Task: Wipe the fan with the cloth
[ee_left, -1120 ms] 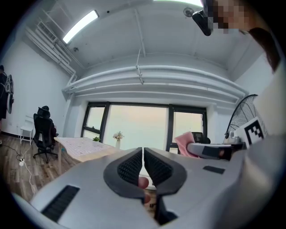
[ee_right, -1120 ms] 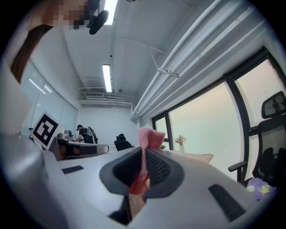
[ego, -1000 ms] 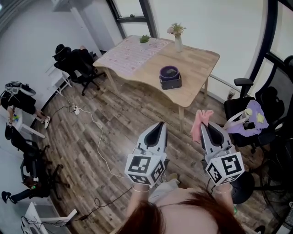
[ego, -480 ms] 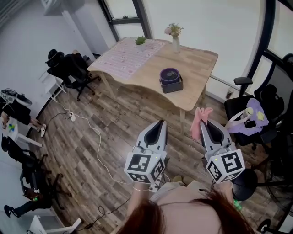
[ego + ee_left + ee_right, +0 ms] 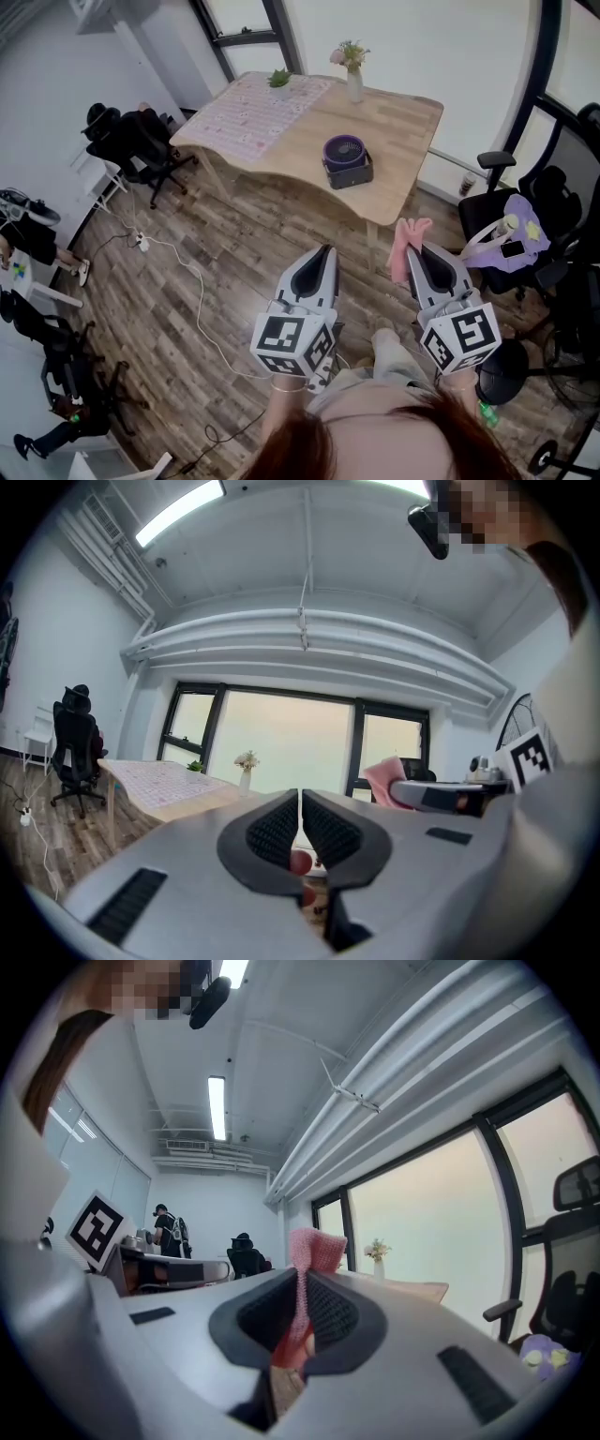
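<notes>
Office room, wood-plank floor (image 5: 234, 281), wooden table (image 5: 403, 131) ahead by window. Purple fan (image 5: 345, 161) near table's front edge, well apart from both grippers. Right gripper (image 5: 418, 249) clenched on pink cloth (image 5: 409, 242), which pokes past tips. Left gripper (image 5: 326, 251) closed, empty. Fan lies ahead, slightly left of cloth; likely forward-left reach.

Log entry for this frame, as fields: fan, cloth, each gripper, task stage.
fan: on the table, near its front edge, untouched
cloth: pink, pinched in the right gripper, end sticking up past the tips
left gripper: shut, empty
right gripper: shut on the cloth
position: both grippers over the floor, short of the table
stage: wiping not yet begun
</notes>
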Available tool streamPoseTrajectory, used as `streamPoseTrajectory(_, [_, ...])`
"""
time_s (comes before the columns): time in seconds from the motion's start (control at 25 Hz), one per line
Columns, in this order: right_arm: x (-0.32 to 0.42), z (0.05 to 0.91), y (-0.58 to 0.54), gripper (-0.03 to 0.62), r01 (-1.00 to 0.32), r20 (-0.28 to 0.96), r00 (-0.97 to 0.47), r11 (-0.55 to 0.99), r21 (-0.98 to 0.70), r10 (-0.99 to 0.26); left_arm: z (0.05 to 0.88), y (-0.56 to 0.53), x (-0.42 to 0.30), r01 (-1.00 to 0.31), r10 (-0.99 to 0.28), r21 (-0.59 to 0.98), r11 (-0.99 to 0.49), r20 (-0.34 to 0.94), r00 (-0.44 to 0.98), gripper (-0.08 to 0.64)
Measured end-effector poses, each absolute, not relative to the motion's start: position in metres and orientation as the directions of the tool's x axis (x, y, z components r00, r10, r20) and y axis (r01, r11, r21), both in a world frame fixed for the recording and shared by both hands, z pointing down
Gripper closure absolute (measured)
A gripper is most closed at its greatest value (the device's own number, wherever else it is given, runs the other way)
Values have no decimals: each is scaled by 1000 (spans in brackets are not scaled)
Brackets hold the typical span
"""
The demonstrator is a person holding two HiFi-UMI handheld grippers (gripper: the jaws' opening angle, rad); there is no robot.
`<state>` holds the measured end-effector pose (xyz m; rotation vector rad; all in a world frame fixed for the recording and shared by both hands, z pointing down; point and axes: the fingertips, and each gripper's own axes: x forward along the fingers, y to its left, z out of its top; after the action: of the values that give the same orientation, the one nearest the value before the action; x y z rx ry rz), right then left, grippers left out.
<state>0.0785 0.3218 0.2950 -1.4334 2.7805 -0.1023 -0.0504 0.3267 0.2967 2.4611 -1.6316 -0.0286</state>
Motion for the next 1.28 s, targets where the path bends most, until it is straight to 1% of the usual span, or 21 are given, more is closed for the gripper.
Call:
streamPoseTrajectory(0.36, [76, 297, 267, 569, -809, 12, -585, 583, -78, -811, 299, 277, -52, -916, -915, 147, -373, 104, 390, 543])
streamPoseTrajectory(0.8, [84, 302, 175, 569, -795, 26, -604, 600, -85, -797, 299, 183, -40, -919, -914, 131, -373, 116, 388, 543])
streamPoseTrajectory(1.28, [92, 300, 87, 569, -760, 42, -650, 646, -77, -759, 306, 98, -46, -945, -935, 148, -292, 164, 315, 542])
